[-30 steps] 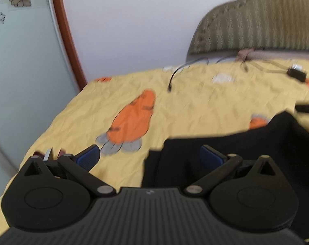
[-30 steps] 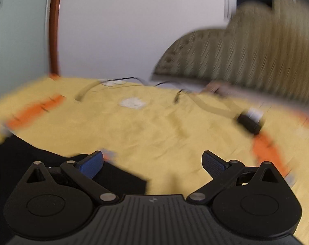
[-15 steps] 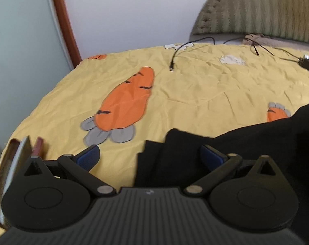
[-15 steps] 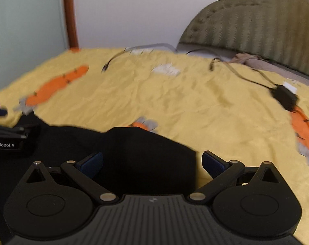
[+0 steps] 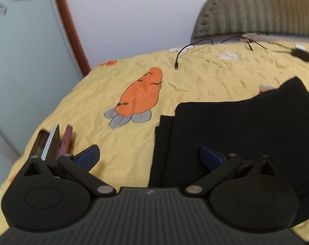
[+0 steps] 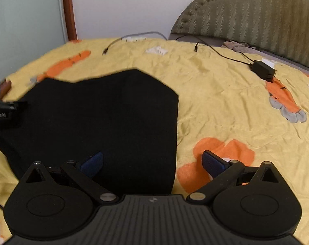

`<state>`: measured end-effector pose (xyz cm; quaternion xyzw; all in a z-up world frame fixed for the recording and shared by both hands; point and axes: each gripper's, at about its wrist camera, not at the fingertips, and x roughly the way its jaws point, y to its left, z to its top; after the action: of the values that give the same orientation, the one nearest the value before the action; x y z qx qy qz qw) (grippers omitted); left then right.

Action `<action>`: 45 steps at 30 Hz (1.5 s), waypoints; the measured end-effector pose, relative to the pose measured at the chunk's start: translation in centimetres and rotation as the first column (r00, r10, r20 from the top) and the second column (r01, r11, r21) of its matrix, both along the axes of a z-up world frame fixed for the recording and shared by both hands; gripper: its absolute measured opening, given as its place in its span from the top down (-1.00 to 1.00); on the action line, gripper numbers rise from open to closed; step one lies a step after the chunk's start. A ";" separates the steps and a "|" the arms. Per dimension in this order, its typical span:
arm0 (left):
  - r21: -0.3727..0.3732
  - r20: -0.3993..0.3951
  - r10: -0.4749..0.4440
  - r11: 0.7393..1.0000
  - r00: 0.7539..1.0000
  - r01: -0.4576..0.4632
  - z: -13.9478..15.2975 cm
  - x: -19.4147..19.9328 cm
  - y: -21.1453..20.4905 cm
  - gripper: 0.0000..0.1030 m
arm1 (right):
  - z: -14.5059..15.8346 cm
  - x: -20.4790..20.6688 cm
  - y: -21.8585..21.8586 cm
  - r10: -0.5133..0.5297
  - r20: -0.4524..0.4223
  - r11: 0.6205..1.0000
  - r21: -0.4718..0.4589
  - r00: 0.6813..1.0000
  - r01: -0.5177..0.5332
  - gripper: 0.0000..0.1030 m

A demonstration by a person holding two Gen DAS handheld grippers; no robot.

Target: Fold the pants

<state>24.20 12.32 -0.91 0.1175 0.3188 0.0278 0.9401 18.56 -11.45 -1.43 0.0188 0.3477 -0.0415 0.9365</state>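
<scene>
Both the left tool (image 5: 149, 155) and right tool (image 6: 152, 161) gape apart over folded black fabric pants (image 6: 105, 118) on the yellow carrot-print bed sheet (image 6: 215, 94).

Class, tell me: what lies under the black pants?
The black pants lie on the yellow carrot-print bedspread, visible all around. Anything beneath the fabric is covered and cannot be seen.

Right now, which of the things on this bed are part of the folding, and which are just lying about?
Part of the job:
black pants
left hand-held gripper
right hand-held gripper

Lying about:
black charger block
cable with loose plug
small books
</scene>
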 end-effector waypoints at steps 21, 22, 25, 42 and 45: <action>0.020 -0.017 0.046 0.999 0.999 -0.045 1.2 -4.1 -0.1 -1.00 | 0.5 -4.0 0.5 -0.087 -0.022 0.996 0.010 0.996 0.087 -1.00; 0.009 -0.016 0.046 0.999 0.999 -0.046 1.4 -4.3 0.0 -1.00 | 1.1 -4.5 0.5 -0.088 0.001 0.996 0.019 0.996 0.088 -1.00; -0.049 -0.025 0.046 0.998 0.999 -0.047 1.8 -4.8 0.3 -1.00 | 1.4 -4.9 1.2 -0.072 0.016 0.997 0.009 0.997 0.072 -1.00; -0.082 -0.007 0.048 0.995 0.999 -0.049 3.9 -9.0 -0.7 -1.00 | 2.6 -7.4 2.2 -0.077 0.045 0.995 0.063 0.996 0.074 -1.00; -0.115 -0.012 0.028 0.993 1.000 -0.029 4.4 -9.8 -1.0 -1.00 | 3.1 -8.2 2.2 -0.092 0.052 0.991 0.099 0.994 0.086 -1.00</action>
<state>14.41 11.34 3.54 0.0584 0.3263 0.0222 0.9432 10.37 -9.20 1.62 0.0807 0.3216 -0.0659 0.9411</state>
